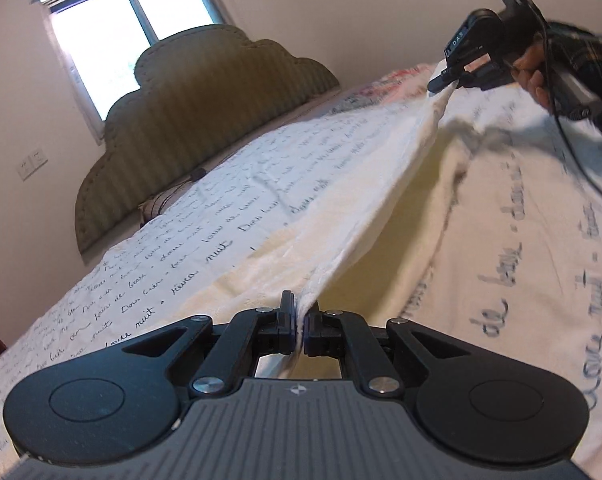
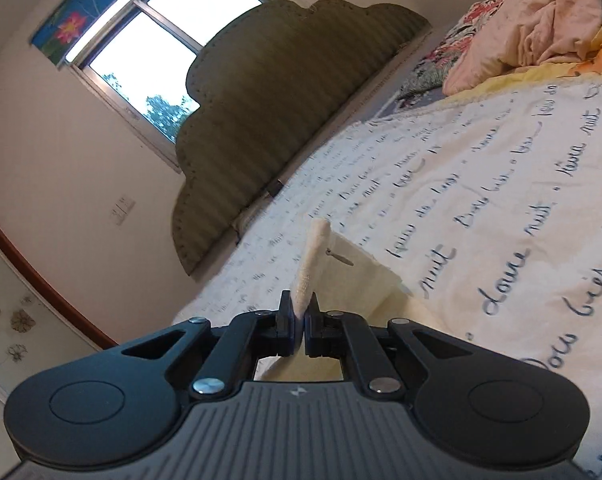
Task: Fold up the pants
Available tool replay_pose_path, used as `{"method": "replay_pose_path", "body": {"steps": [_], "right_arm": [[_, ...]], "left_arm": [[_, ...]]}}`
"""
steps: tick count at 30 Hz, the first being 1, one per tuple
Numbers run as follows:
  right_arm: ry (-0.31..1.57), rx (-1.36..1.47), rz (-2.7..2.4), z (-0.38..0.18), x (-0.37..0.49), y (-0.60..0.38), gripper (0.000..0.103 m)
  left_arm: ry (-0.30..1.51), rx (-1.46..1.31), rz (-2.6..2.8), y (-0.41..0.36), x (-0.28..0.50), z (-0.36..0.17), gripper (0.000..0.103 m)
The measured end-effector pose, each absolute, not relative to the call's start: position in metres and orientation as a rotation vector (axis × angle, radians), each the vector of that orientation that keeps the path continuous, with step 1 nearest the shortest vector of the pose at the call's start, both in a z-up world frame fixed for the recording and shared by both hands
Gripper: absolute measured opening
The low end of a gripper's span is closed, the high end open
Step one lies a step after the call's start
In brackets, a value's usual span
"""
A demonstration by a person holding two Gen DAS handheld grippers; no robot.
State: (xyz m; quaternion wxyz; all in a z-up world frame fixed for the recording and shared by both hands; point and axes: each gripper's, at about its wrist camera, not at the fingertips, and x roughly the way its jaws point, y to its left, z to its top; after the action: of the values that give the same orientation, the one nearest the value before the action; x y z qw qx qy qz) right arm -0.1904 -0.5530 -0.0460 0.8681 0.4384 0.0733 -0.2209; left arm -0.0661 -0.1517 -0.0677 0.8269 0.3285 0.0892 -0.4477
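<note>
The cream-white pants are held stretched above the bed between my two grippers. My left gripper is shut on one end of the fabric at the bottom of the left wrist view. My right gripper shows at the upper right of that view, shut on the far end of the pants. In the right wrist view my right gripper pinches a fuzzy cream edge of the pants that sticks up between the fingers. The rest of the pants hangs below, partly hidden.
The bed has a white cover with black script writing. An olive scalloped headboard stands under a window. A pile of pink and floral bedding lies at the far right of the bed.
</note>
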Motion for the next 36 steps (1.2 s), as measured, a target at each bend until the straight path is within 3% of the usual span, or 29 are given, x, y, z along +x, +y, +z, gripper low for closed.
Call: {"method": "replay_pose_path", "body": {"steps": [7,17,21,24,25,26,30,36], "right_arm": [[0.276,0.947,-0.561,-0.090,-0.200,-0.549,0.005],[0.326,0.773,-0.590,-0.083,-0.182,-0.535,0.006],[0.350,0.779,-0.594,-0.087,-0.181,-0.536,0.006],[0.302,0.840,-0.658,-0.077,-0.198,-0.539,0.015],[0.279,0.830,-0.740,-0.070,-0.205,-0.538,0.023],[0.256,0.787,-0.829,-0.060,-0.208,-0.534,0.028],[0.217,0.473,-0.778,-0.014,-0.180,-0.492,0.028],[0.520,-0.018,-0.136,0.004,-0.049,-0.367,0.027]], "left_arm": [[0.202,0.778,-0.940,-0.159,-0.070,-0.094,0.008],[0.204,0.783,-0.915,-0.163,-0.071,-0.100,0.008],[0.256,0.722,-0.947,-0.155,-0.063,-0.087,0.017],[0.338,0.625,-0.990,-0.143,-0.050,-0.070,0.027],[0.353,0.600,-0.999,-0.139,-0.045,-0.065,0.033],[0.366,0.570,-1.004,-0.134,-0.039,-0.057,0.035],[0.404,0.480,-0.991,-0.123,-0.015,-0.035,0.046],[0.514,0.348,-1.039,-0.107,0.018,-0.007,0.053]]}}
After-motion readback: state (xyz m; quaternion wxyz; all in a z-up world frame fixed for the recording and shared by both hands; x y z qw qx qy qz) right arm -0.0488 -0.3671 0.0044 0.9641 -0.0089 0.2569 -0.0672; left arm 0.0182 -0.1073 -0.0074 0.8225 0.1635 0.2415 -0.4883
